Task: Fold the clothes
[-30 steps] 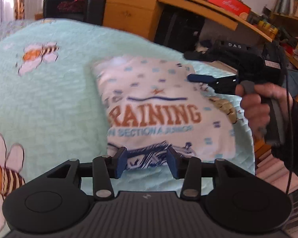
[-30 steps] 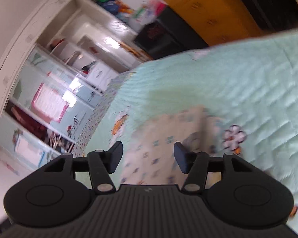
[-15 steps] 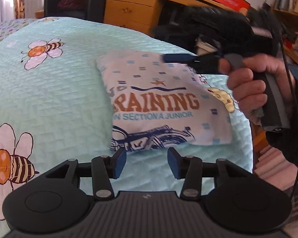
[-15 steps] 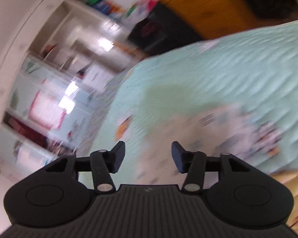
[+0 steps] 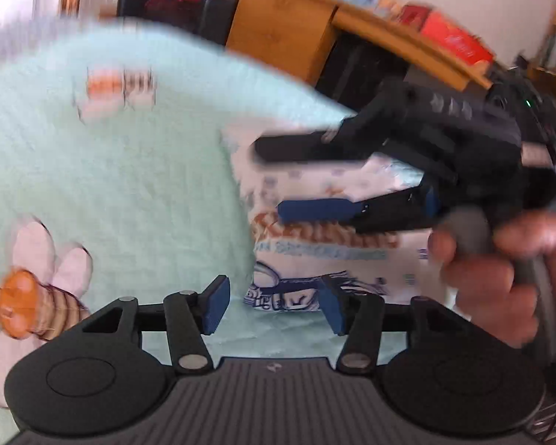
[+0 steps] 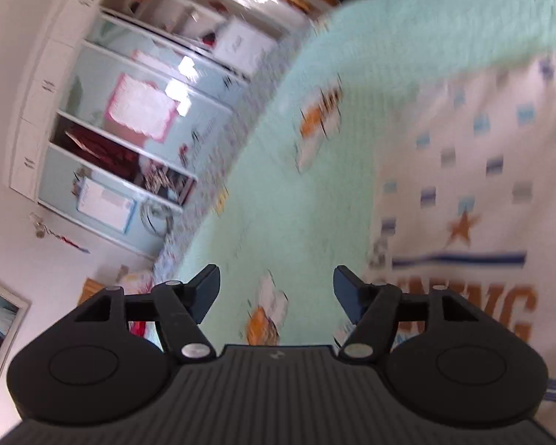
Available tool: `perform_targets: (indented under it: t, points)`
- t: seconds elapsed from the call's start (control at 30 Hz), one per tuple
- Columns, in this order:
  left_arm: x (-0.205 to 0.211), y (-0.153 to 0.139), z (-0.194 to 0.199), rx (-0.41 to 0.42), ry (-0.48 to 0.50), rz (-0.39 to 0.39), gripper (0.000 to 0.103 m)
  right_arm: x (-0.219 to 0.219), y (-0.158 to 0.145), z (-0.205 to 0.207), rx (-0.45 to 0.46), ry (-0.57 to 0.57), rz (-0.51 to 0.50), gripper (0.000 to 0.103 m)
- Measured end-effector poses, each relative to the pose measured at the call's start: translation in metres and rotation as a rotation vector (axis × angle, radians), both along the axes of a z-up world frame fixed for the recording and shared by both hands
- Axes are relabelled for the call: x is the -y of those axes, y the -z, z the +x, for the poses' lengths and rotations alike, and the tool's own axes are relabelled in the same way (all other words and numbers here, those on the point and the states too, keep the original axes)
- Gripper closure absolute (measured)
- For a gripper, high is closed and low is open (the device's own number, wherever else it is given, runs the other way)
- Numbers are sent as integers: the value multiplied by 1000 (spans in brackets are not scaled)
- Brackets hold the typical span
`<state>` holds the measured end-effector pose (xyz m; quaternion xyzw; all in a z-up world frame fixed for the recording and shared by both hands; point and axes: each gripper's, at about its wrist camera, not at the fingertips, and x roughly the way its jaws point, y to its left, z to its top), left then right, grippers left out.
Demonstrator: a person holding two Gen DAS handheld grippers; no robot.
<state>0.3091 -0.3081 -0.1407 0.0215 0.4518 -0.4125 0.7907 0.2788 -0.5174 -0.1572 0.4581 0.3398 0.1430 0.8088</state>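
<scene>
While the folded shirt (image 5: 326,244) lies flat on the mint bedspread (image 5: 129,185), the left gripper (image 5: 274,307) hangs just short of its near edge — jaws opening, nothing between them. The right gripper (image 5: 296,178), gripped by a hand (image 5: 500,270), hovers above the shirt — jaws opening wide, empty.

**Folded shirt on the bed, both tools near it**

The folded shirt (image 5: 315,259) lies on the bed (image 5: 129,170). The left tool (image 5: 272,306) sits at the shirt's near edge. The right tool (image 5: 296,176) hangs over the shirt, held by a hand (image 5: 500,270) at the right. A table (image 5: 352,33) stands behind the bed; shelves (image 6: 129,111) stand beyond its far side.
</scene>
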Motion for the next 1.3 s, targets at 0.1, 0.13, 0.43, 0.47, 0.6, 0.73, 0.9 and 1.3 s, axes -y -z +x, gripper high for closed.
perform_targets:
  t: [0.1,0.13,0.43,0.47,0.6,0.73,0.9,1.3]
  points:
    - [7,4,-16,-37,66,-21,50,5,22,14,-70,49,68,39]
    - [6,1,-26,-39,111,-50,50,7,18,11,-49,62,99,38]
    - [-7,-18,-62,33,144,9,47,20,0,-29,38,104,153,34]
    - [-7,-24,-63,61,133,43,45,22,-12,-41,67,127,120,34]
    - [4,-54,-64,167,-33,209,44,11,-66,-84,-48,269,-245,32]
    - [9,-84,-56,209,-151,230,40,0,-103,-108,-177,416,-524,25]
    - [31,-119,-64,272,-198,312,37,-12,-134,-110,-248,402,-701,24]
    - [32,-152,-75,308,-258,338,35,-40,-164,-112,-257,371,-792,24]
